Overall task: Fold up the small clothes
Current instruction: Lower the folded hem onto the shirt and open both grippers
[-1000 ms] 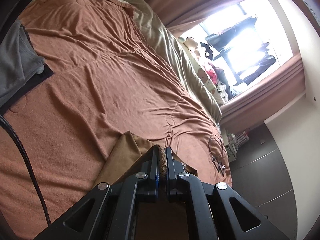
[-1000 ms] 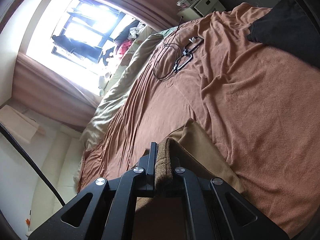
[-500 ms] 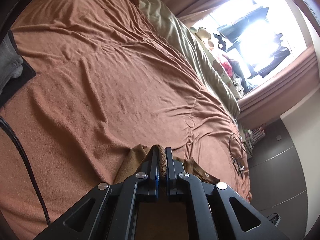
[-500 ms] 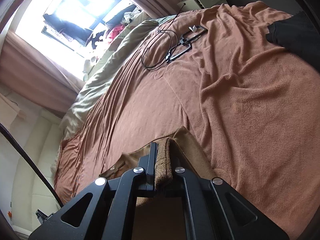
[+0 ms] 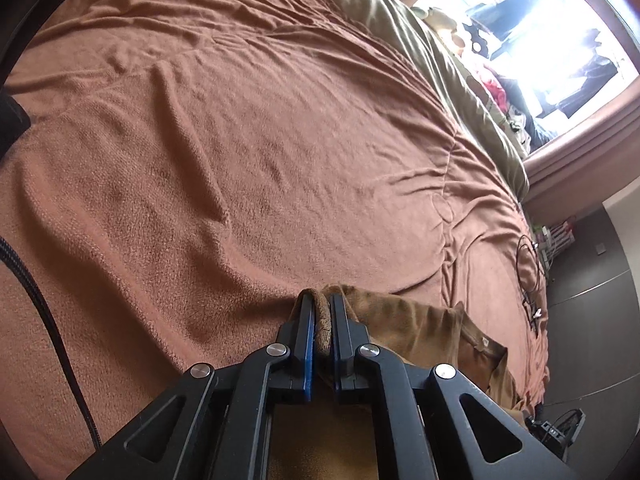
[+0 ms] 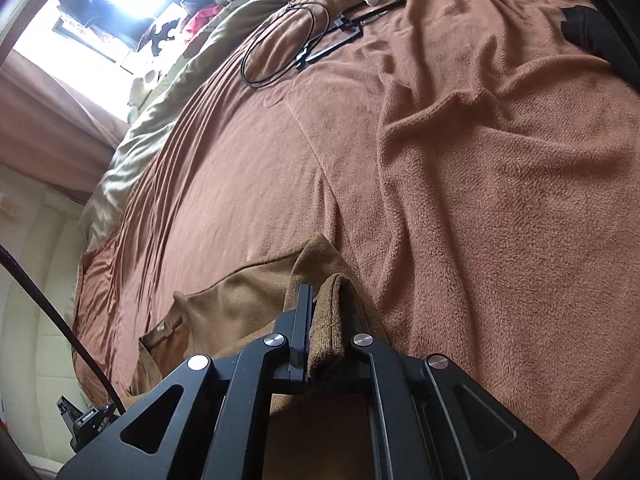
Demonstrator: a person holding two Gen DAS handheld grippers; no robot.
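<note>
- Tan-brown knit garment [image 5: 404, 320], small and soft, lay at the near edge of the rust-brown fleece blanket [image 5: 248, 152] covering the bed; a thick edge was pinched in each claw, w/ the rest spread between them and its neck label showing.
- Left gripper [image 5: 319, 312]: jaws nearly closed, clamped on a rolled hem of the garment.
- Right gripper [image 6: 325, 304]: jaws likewise almost shut on a thicker bunch of the same knit.
- Change vs a sec ago: both views showed the blanket nearer and more of the garment lying on it, so the cloth had been carried down and fwd toward the bed. Prob the lay-down stage of a fold, not finished.
- Around: black coiled cable [image 6: 280, 44] and black folding frame [image 6: 348, 24] lay well apart at the far side; dark cloth [image 6: 592, 32] at the blanket's edge; olive duvet [image 5: 440, 60] by the window.
- Nothing blocked the landing spot; blanket wrinkles might snag the knit.
</note>
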